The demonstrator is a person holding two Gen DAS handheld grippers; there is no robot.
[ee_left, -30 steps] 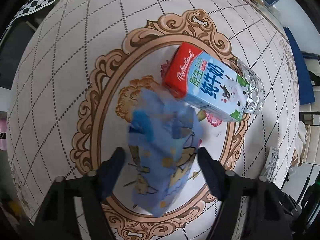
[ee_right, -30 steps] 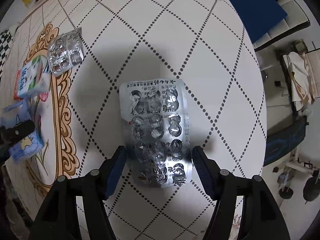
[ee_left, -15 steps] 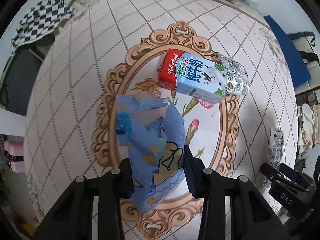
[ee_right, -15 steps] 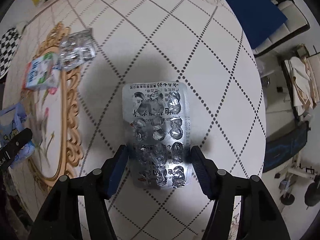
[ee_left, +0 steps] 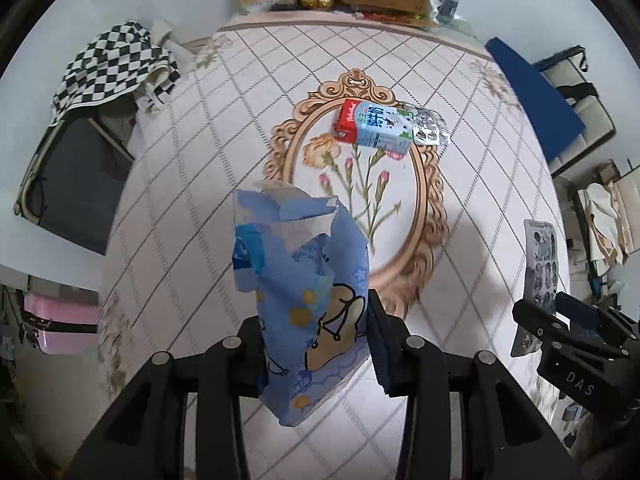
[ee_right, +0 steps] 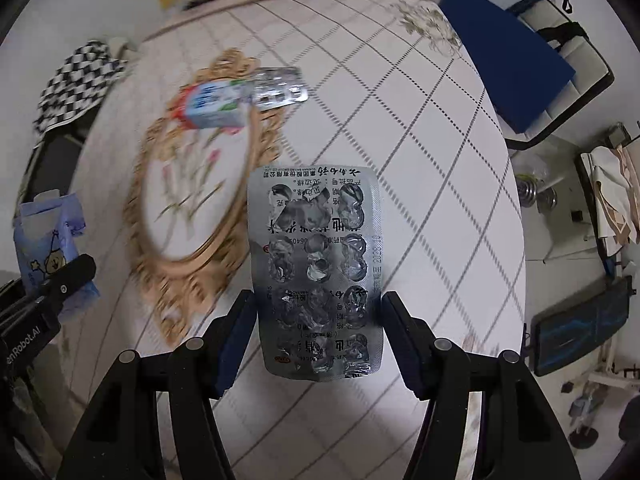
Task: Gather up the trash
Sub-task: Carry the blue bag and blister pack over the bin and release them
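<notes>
Two pieces of trash in hand, two left on the table, no bin in sight in either view; about halfway by that count.

Far left: crumpled blue plastic wrapper with cartoon print (ee_left: 304, 292), pinched between the fingers of the left gripper (ee_left: 316, 344), raised clear above the white diamond-patterned tablecloth (ee_left: 192, 184). Lower half clamped, torn top sticking out forward past the fingertips.

Centre of the table, inside the gold floral oval: red, white and blue milk carton (ee_left: 374, 128) lying on its side, untouched. Touching its right end, small silver blister strip (ee_left: 429, 130), also flat on the cloth. Both well apart from either gripper, ahead and further up the table.

Right: large silver foil blister sheet with emptied pockets (ee_right: 316, 272), gripped by its long edges between the pads of the right gripper (ee_right: 318, 336), lifted off the cloth, most of its length projecting forward beyond the fingers.

Still to do, presumably: dropping both held pieces somewhere out of frame, then fetching carton and small strip.
</notes>
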